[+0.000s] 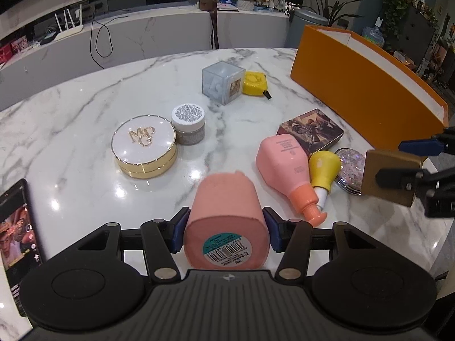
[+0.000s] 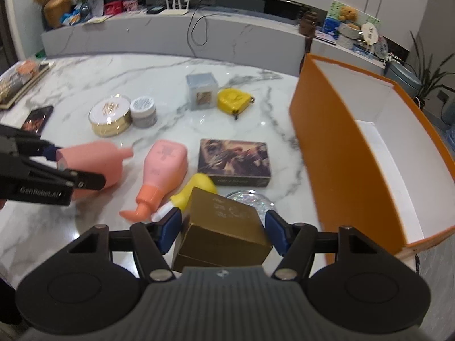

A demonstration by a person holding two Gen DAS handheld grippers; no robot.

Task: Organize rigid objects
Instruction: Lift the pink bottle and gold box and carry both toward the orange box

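My left gripper (image 1: 226, 228) is shut on a pink bottle (image 1: 224, 216) with a barcode label on its base, held above the marble table (image 1: 85, 108); it also shows in the right wrist view (image 2: 93, 164). My right gripper (image 2: 221, 227) is shut on a gold box (image 2: 221, 227), seen in the left wrist view (image 1: 389, 176) at the right. An open orange box (image 2: 341, 153) with a white inside stands at the right. On the table lie a pink pump bottle (image 2: 162, 173), a yellow bottle (image 2: 196, 190) and a picture box (image 2: 234, 162).
Further back sit a gold compact (image 1: 145, 145), a glitter-lid jar (image 1: 188, 123), a clear cube box (image 1: 223, 82) and a yellow tape measure (image 1: 255, 83). A glitter disc (image 1: 349, 167) lies by the yellow bottle. A phone (image 1: 17, 233) lies at the left edge.
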